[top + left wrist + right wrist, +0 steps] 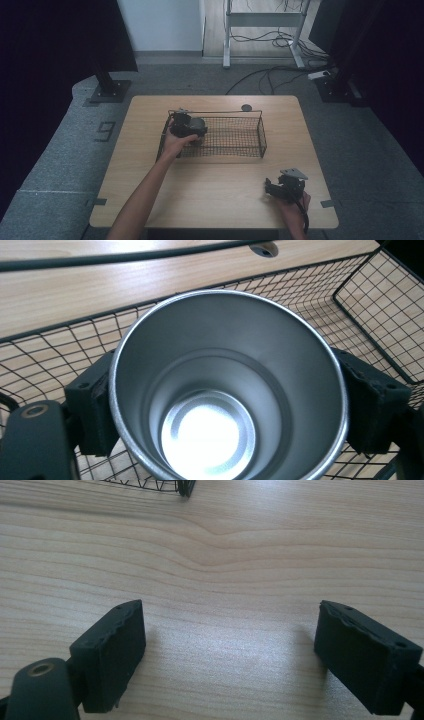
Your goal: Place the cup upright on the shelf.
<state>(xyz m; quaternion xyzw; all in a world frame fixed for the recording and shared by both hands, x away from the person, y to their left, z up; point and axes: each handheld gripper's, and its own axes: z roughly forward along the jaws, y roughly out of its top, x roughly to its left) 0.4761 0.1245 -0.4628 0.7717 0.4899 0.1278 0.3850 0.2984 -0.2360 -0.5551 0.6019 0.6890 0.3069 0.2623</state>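
Note:
A shiny steel cup [227, 390] is clamped between the black jaws of my left gripper [227, 405], and I look straight into its open mouth. It hangs inside the left end of a black wire basket [262, 135], just above the mesh floor [380, 305]. In the high view the left gripper [196, 128] and cup [200, 123] sit at the basket's left end. My right gripper [272, 189] hovers low over the wooden table [215, 185] near its front right corner. Its jaws [230, 650] stand wide open with nothing between them.
A small dark round disc [246, 107] lies on the table just behind the basket. The basket's near corner [165, 485] is well ahead of the right gripper. Black stand bases [110, 90] and cables [280, 75] lie on the grey floor beyond the table.

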